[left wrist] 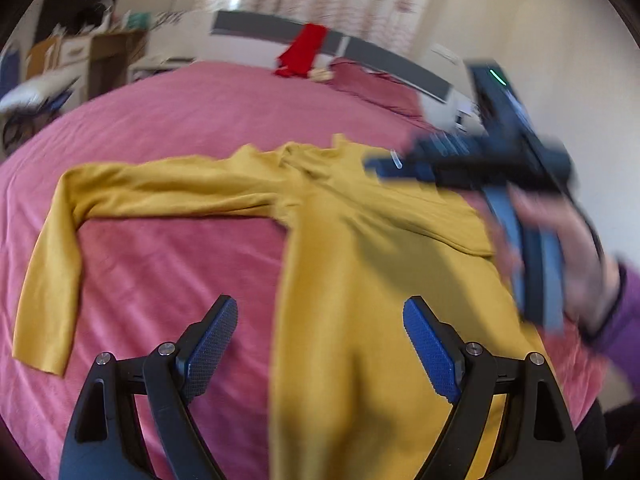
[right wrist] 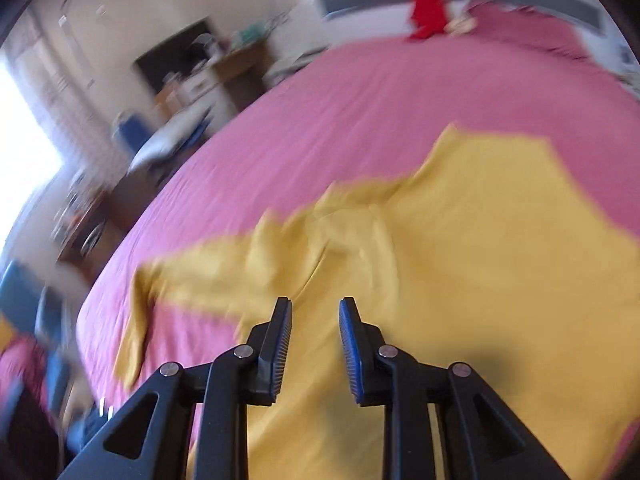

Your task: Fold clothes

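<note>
Yellow shirt (left wrist: 360,260) lies on the pink bed (left wrist: 180,120). Only the left view shows one sleeve (left wrist: 52,264) bending toward 7 o'clock. Left gripper (left wrist: 320,320) gapes wide; right gripper (right wrist: 315,320) stands narrowly parted, both empty.

Shirt (left wrist: 360,280) on bed (left wrist: 180,120)

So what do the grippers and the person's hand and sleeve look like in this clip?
Left gripper and right gripper: black linkage arms, silver pivot pins, blue cross-hatched finger pads. From the left wrist view, the right unit has a blue-black body with a green light; bare hand, purple sleeve.
</note>
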`<state>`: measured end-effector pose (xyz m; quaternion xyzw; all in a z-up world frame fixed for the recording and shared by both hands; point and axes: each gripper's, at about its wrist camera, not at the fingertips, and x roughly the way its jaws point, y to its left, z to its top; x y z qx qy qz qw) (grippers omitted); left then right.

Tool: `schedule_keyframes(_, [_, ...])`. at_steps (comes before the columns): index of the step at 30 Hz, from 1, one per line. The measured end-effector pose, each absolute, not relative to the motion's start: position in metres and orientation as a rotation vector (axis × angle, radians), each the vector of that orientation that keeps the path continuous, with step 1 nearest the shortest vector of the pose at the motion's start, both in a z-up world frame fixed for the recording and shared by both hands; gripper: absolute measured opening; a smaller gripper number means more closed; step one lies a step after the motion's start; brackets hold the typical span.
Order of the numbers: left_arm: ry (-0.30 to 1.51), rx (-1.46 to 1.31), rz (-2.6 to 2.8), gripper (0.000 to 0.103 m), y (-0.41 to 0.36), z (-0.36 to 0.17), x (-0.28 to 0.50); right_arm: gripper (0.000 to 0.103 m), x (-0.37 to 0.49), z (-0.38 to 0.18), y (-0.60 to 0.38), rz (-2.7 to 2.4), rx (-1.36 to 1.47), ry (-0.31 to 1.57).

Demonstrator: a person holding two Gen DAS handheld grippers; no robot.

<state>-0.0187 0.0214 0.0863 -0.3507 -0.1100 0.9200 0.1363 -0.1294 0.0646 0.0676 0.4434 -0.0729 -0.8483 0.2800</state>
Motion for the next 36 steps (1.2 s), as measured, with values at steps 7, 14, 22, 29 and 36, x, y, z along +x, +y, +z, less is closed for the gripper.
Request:
schedule_keyframes(7, [-0.372,-1.064,2.701,0.086,0.033,0.092,-0.097,0.027,-0.092,0.047,0.182,-2.448,1.207,-0.535])
schedule_keyframes(14, [-0.356,-1.185,2.738,0.086,0.062,0.088,-0.187,0.032,-0.104,0.014,0.297,-2.385,1.286,-1.119])
schedule_keyframes(22, [0.051,-1.607,2.79,0.086,0.086,0.047,-0.205,0.031,-0.103,-0.004,0.315,-2.318,1.235,-1.241])
schedule_keyframes(29, [-0.424,-1.448,2.767,0.087,0.039,0.049,-0.17,0.032,-0.105,-0.005,0.314,-2.3,1.193,-1.255])
schedule_keyframes(36, [-0.652,-1.45,2.761,0.088,0.025,0.037,-0.195,0.033,-0.105,-0.012,0.333,-2.207,1.101,-1.462])
